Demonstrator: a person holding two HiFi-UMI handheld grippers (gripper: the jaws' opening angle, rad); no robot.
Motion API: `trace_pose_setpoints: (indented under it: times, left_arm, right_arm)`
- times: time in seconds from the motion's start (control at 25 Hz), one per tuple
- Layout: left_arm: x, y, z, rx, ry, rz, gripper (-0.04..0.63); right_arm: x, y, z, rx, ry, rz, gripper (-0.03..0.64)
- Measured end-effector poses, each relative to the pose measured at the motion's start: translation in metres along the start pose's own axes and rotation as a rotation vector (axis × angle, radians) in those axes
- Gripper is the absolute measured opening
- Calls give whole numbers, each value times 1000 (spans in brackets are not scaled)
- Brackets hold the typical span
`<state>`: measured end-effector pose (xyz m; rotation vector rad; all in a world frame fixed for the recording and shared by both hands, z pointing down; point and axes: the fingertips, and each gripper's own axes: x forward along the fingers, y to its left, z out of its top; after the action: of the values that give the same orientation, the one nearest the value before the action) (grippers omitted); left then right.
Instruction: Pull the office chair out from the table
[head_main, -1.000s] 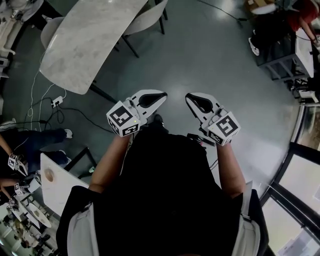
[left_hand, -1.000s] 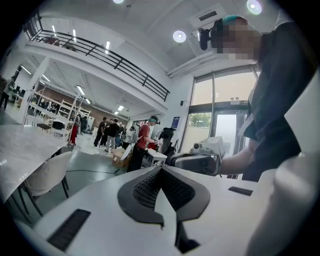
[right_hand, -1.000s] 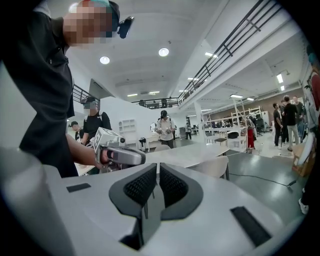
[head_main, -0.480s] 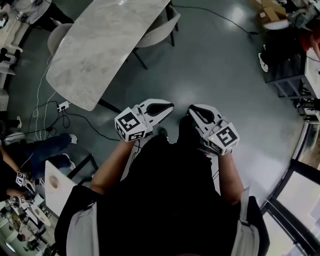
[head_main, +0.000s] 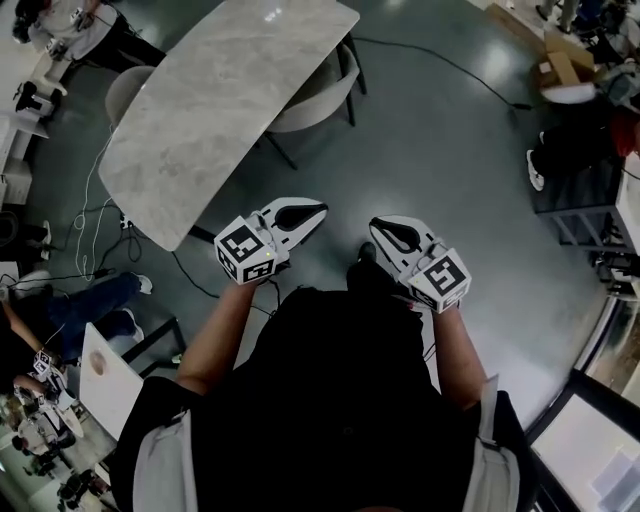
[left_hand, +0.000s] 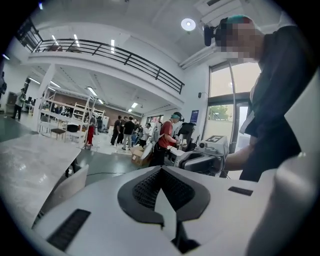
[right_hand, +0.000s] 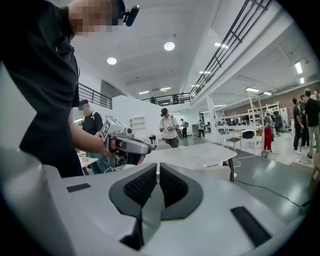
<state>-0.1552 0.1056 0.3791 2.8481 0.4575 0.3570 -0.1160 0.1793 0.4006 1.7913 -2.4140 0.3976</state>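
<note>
While closing in on the table (head_main: 215, 105), nearer than a second ago, carrying left gripper (head_main: 312, 211) and right gripper (head_main: 381, 229) both pressed together, empty.

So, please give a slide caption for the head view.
Left gripper and right gripper, both shut and empty, near a marble table with a chair tucked under.

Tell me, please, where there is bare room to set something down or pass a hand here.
The table top is wholly bare. The floor between the table and the dark shelves is open, save one cable. Crowded: the left side, with loose cords and a person's legs; chairs sit tucked along the table's edges.
</note>
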Motion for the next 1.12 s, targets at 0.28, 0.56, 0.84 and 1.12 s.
trace_pose_setpoints:
  times: [0.28, 0.56, 0.84, 1.12]
  left_arm:
    - [46, 31, 31, 17, -11, 107, 11]
    - [61, 59, 13, -32, 10, 171, 11]
    - [65, 110, 8, -69, 1, 207, 11]
    - [80, 205, 20, -84, -30, 243, 11]
  right_arm:
    - [-1, -63, 4, -26, 6, 119, 32]
    - [12, -110, 8, -72, 2, 128, 32]
    - [53, -138, -1, -88, 53, 186, 32]
    - [107, -210, 14, -77, 119, 164, 32]
